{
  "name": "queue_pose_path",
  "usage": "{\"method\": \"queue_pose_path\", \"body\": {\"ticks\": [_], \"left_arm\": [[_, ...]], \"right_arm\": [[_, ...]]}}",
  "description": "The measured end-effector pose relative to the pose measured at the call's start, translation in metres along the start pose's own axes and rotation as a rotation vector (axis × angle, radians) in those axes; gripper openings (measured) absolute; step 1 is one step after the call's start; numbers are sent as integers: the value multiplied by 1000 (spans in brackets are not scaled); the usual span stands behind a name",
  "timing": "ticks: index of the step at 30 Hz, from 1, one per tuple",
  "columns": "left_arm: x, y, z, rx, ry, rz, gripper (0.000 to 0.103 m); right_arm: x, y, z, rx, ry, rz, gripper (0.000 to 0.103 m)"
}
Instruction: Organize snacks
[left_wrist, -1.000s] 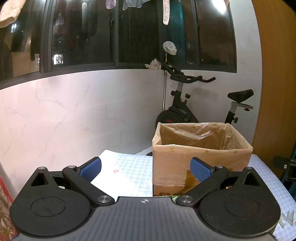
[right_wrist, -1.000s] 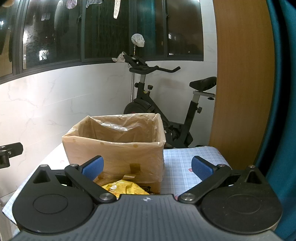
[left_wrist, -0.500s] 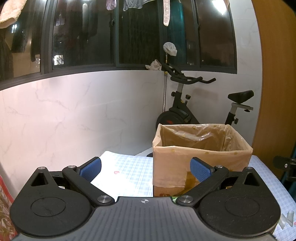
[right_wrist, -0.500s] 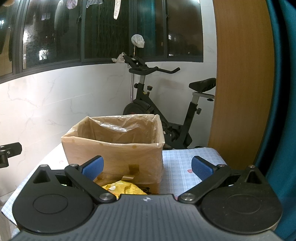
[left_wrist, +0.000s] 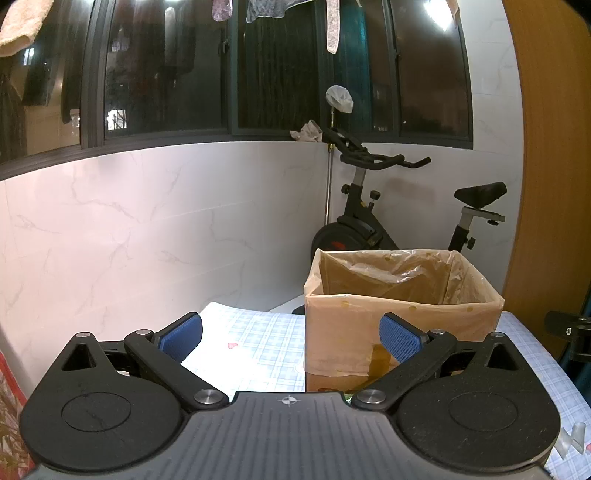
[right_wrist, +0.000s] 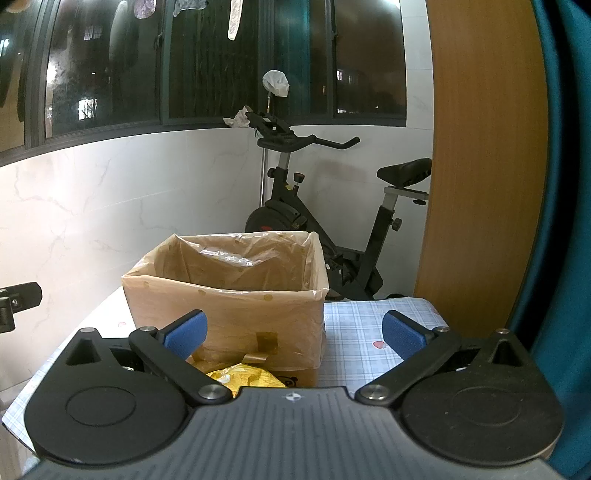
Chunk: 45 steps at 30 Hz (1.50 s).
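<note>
Barely shifted since before: left gripper (left_wrist: 290, 335) and right gripper (right_wrist: 294, 332) spread wide, holding nothing, facing lined cardboard box (left_wrist: 373, 325).

Tan box (right_wrist: 225, 295), yellow snack bag (right_wrist: 245, 378), blue-and-white checked tablecloth (right_wrist: 362, 332), blue tool pads (right_wrist: 186, 334).

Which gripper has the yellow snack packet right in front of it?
The right gripper: the yellow snack packet lies just below its open fingers, before the lined cardboard box. The left gripper shows none.
</note>
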<state>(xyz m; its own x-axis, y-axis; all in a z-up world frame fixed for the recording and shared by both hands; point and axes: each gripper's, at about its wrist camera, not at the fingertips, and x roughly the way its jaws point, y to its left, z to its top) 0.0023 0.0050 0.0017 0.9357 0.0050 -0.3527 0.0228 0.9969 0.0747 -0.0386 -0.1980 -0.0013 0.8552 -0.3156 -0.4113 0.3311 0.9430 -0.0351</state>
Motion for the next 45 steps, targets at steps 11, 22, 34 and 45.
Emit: {"method": "queue_pose_path", "body": {"ticks": [11,22,34,45], "left_arm": [[0,0,0,-6,0,-1,103],[0,0,-1,-8,-2,0,103],[-4,-3,-2,8,-16,8,103],[2,-3,-5,49,-32,77,103]], "right_arm": [[1,1,1,0,3,0,103],[1,2,0,0,3,-2,103],[1,0,-1,4,-1,2,103],[3,-4,-3,10,-58,52,103]]}}
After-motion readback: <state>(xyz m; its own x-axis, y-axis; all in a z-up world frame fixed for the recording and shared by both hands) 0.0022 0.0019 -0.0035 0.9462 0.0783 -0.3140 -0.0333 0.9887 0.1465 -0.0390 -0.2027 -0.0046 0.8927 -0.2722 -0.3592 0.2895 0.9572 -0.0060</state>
